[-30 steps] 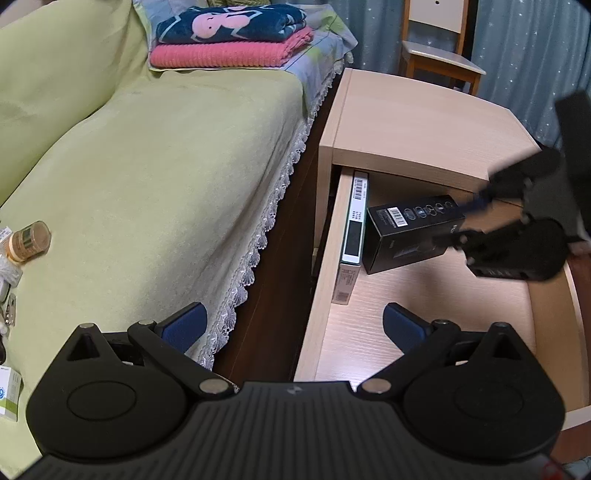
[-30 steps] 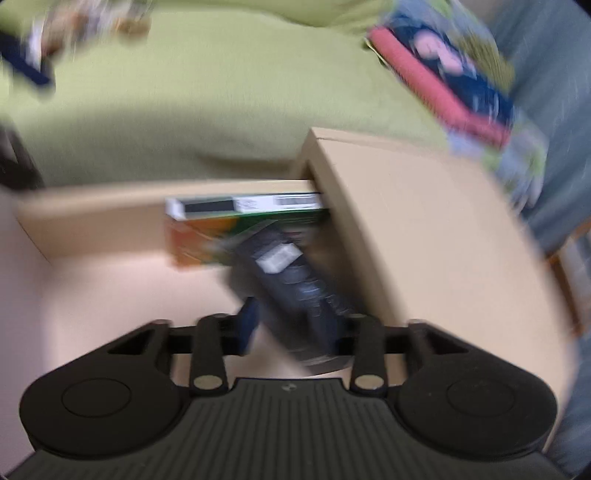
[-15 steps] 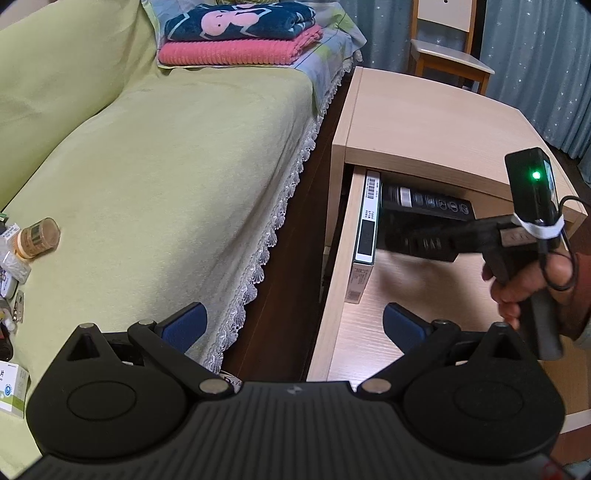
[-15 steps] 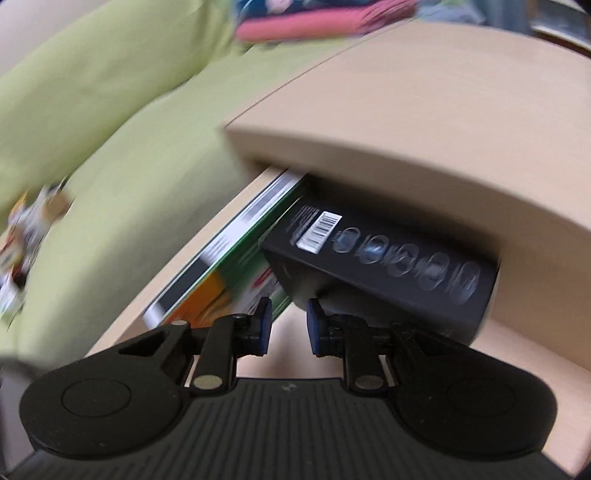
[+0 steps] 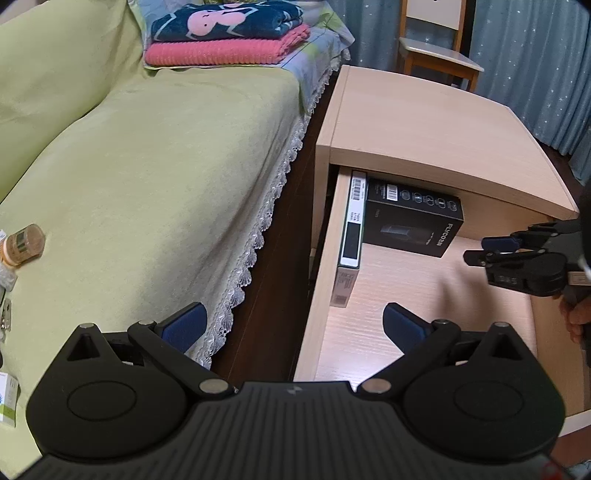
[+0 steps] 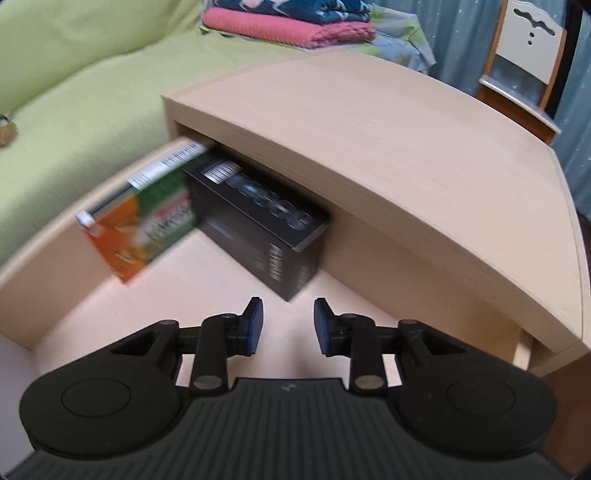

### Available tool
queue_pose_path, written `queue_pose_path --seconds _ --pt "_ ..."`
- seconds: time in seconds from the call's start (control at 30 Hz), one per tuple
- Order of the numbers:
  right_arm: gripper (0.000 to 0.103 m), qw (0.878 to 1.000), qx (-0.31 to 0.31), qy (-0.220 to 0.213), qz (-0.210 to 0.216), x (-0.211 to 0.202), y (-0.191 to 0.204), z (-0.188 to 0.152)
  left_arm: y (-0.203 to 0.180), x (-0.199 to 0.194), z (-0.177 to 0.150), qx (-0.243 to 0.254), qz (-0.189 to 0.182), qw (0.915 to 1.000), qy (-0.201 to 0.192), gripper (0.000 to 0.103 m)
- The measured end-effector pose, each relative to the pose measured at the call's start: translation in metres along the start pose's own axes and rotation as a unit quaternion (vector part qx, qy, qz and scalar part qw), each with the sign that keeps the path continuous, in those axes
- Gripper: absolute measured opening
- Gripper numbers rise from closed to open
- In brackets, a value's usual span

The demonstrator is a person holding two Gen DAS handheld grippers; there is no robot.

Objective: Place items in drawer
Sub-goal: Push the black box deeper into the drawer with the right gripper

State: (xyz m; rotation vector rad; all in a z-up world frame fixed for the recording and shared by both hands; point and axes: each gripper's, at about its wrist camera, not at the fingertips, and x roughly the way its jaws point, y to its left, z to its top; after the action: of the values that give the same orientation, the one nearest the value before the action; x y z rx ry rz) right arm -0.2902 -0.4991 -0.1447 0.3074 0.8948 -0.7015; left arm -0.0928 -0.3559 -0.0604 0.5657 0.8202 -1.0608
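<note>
Black box point(image 5: 412, 218) and flat box point(image 5: 352, 225) lie in drawer point(image 5: 369, 332); bottle point(image 5: 24, 245) remains on the bed; left claw point(image 5: 293, 326) and right claw point(image 6: 288, 325) gape empty.

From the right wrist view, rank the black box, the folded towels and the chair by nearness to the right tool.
1. Black box, in the drawer just ahead of the right tool.
2. Folded towels, on the sofa, upper left.
3. Chair, far right; too close to call with the towels.

left gripper point(image 5: 293, 325): blk body, ribbed top, blue pads | right gripper point(image 6: 287, 325): same, silver pivot screws
</note>
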Motion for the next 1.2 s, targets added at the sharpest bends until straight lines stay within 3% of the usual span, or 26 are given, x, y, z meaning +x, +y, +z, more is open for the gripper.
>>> queue_pose_path --seconds 0.23,0.5,0.73,0.8,0.87,0.97,1.2 --pt "0.026 1.0 0.011 -0.026 0.001 0.02 -0.002 0.009 0.005 -0.003 -0.003 -0.007 0.01 0.9999 0.001 0.102" --pt "0.028 0.998 0.043 -0.034 -0.029 0.034 0.001 0.017 0.005 -0.003 -0.005 -0.007 0.01 0.9999 0.001 0.102" --pt "0.038 0.998 0.045 -0.041 -0.031 0.031 -0.005 0.019 0.005 -0.008 -0.007 -0.006 0.008 0.9999 -0.003 0.102" --pt "0.036 0.998 0.059 -0.031 -0.022 0.023 -0.007 0.018 0.005 -0.01 -0.007 -0.006 0.008 0.9999 -0.005 0.102" --pt "0.025 0.998 0.062 -0.019 -0.013 0.017 -0.006 0.018 0.005 -0.012 -0.007 -0.006 0.008 0.9999 -0.007 0.102" --pt "0.017 0.998 0.06 -0.015 0.011 0.017 -0.002 0.018 0.004 -0.016 -0.009 -0.004 0.009 0.9999 -0.009 0.102" --pt "0.016 0.997 0.079 -0.015 0.022 0.027 0.005 0.021 0.006 -0.028 -0.015 -0.005 0.011 0.9998 -0.015 0.102"
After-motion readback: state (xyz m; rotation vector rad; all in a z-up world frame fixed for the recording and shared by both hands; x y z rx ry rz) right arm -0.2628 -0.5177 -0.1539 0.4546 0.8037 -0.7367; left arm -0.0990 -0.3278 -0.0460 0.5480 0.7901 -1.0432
